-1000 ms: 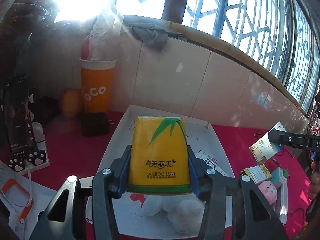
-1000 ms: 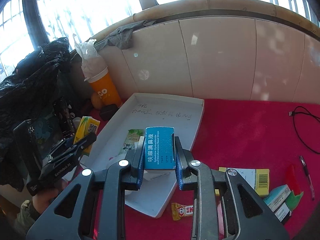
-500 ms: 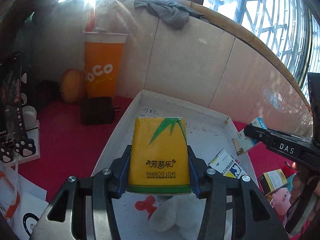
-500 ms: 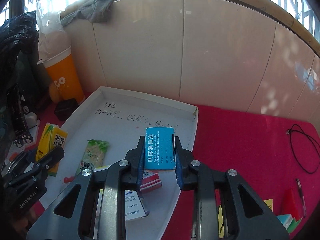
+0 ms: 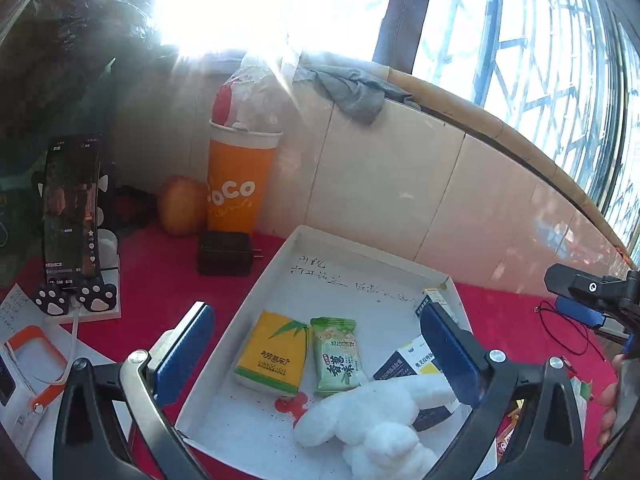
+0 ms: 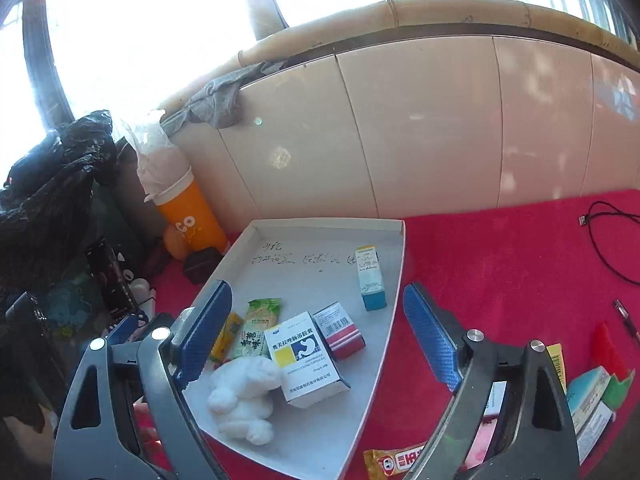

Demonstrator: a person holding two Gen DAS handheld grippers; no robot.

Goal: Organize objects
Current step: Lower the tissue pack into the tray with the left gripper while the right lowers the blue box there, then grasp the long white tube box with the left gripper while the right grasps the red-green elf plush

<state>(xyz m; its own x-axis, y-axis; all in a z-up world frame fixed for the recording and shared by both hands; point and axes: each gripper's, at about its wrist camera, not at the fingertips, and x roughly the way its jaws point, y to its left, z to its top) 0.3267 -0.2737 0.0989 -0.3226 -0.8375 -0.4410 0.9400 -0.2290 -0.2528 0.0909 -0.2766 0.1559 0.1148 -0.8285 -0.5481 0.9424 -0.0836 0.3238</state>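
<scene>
The white tray [image 5: 256, 292] lies on red cloth. In it the yellow tissue pack [image 5: 272, 354] lies flat beside a green snack packet [image 5: 338, 356], a white plush toy [image 5: 376, 420] and a medicine box [image 5: 400, 364]. My left gripper [image 5: 316, 310] hovers above them; its jaws are opening wide and touch nothing. In the right wrist view the blue box [image 6: 372, 276] lies near the tray's [image 6: 320, 224] far right rim, past a red-striped box [image 6: 340, 328] and a white medicine box [image 6: 308, 360]. My right gripper [image 6: 318, 288] is also opening, with nothing gripped.
An orange cup [image 5: 236, 184], an orange fruit [image 5: 180, 206], a black charger [image 5: 226, 254] and a phone on a stand [image 5: 72, 208] crowd the left. Right of the tray lie a snack bar [image 6: 396, 460], small boxes [image 6: 592, 396], a pen [image 6: 628, 322] and a cable [image 6: 600, 240].
Both grippers let go and spread wide: the yellow tissue pack and the blue box now lie in the tray. Both views have drawn back from the tray.
</scene>
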